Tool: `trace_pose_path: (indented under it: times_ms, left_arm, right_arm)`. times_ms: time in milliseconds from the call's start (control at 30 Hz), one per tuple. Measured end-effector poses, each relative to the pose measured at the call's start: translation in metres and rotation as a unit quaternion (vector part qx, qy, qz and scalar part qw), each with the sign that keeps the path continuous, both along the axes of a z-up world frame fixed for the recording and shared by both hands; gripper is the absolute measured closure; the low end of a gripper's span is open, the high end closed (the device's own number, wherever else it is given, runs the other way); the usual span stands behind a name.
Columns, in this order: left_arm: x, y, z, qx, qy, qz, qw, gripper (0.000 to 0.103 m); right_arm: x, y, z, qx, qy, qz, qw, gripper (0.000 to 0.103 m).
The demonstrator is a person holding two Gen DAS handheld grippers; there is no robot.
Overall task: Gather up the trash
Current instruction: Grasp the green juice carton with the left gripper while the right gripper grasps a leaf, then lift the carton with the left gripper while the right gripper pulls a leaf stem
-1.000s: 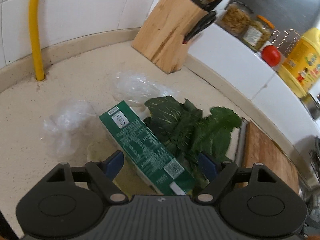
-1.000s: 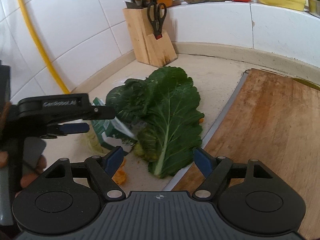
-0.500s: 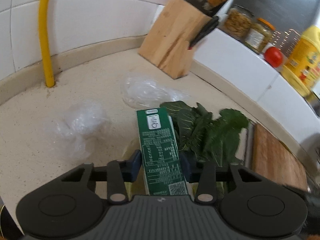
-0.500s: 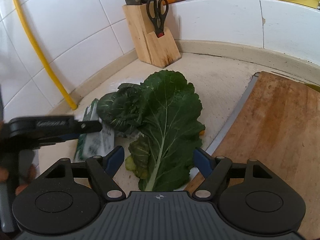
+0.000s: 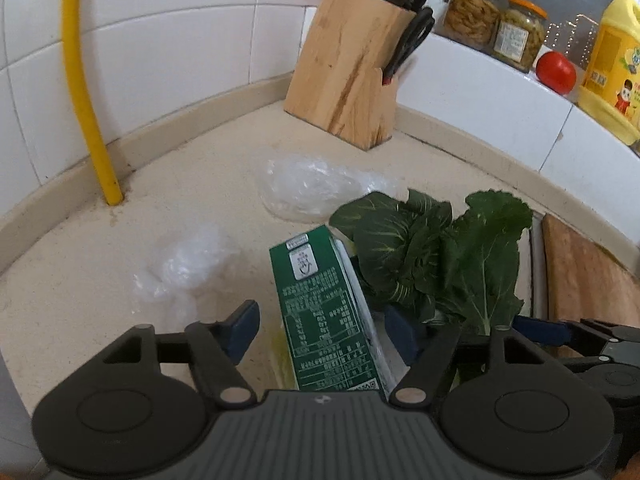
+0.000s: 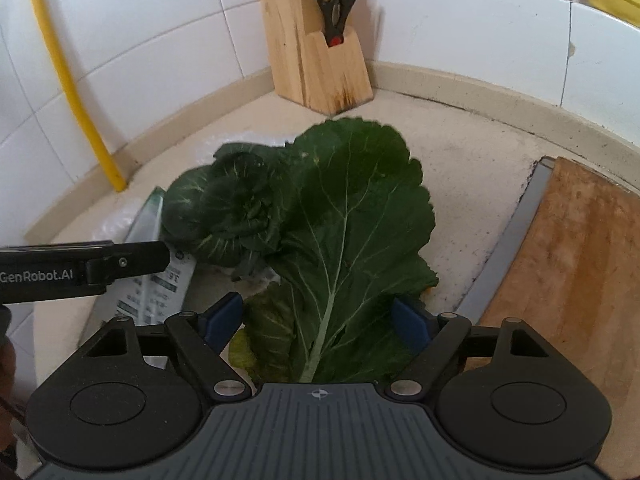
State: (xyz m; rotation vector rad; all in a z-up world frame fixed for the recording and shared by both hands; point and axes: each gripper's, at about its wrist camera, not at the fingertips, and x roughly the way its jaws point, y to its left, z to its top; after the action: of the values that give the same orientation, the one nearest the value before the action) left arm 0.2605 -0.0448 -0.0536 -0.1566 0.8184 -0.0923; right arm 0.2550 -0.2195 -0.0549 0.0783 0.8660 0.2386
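Between the fingers of the left gripper (image 5: 322, 330) a green carton (image 5: 326, 312) lies on the counter (image 5: 80, 264), its far end tipped up against the leafy greens (image 5: 436, 256). Its jaws have just been opening: they are spread, and neither blue pad presses the carton, a clear gap showing on the left side. The right gripper (image 6: 320, 320) is spread wide too, straddling the stalk end of a big leaf (image 6: 344, 224) without pinching it (the chopping board (image 6: 580, 248) sits just to its right).

To take the carton well, I would centre it between the pads, close on its two long sides rather than on a corner, and squeeze only enough to hold, since an empty carton may buckle or twist out. Lifting it clear of the greens first should keep the leaves from dragging along. Two crumpled clear wraps (image 5: 188, 268) wait farther back on the counter.

Readable writing is scant: "GenRobot.AI" is printed on the left gripper's arm in the right wrist view. The carton's white print is too small to read.
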Motion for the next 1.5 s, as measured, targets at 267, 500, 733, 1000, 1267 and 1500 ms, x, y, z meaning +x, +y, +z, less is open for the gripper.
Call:
trace_pose_path:
  times_ms: [267, 500, 733, 1000, 1267, 1500]
  left_arm:
    - [-0.011, -0.005, 0.004, -0.006, -0.009, -0.027, 0.9996, 0.065]
    - [-0.023, -0.001, 0.01, -0.023, -0.004, -0.038, 0.999, 0.066]
    - [-0.016, -0.009, 0.003, 0.006, 0.001, -0.04, 0.9992, 0.043]
    - [-0.009, -0.012, -0.009, 0.014, 0.012, -0.031, 0.9994, 0.05]
    - [-0.015, 0.0, 0.001, -0.027, 0.003, -0.031, 0.9992, 0.064]
    - [-0.015, 0.002, 0.0, -0.03, 0.008, -0.03, 0.999, 0.063]
  right_arm:
    - [-0.007, -0.012, 0.011, 0.013, 0.003, 0.003, 1.0, 0.083]
    - [-0.028, -0.021, 0.036, 0.051, -0.01, 0.01, 0.999, 0.092]
    - [-0.012, -0.019, 0.016, 0.046, 0.015, -0.003, 0.999, 0.035]
    - [0.0, -0.011, 0.003, 0.033, 0.018, -0.01, 0.999, 0.07]
    - [-0.006, -0.04, 0.019, 0.123, 0.023, -0.03, 0.992, 0.091]
    - [-0.009, -0.041, 0.025, 0.067, 0.0, -0.045, 0.997, 0.065]
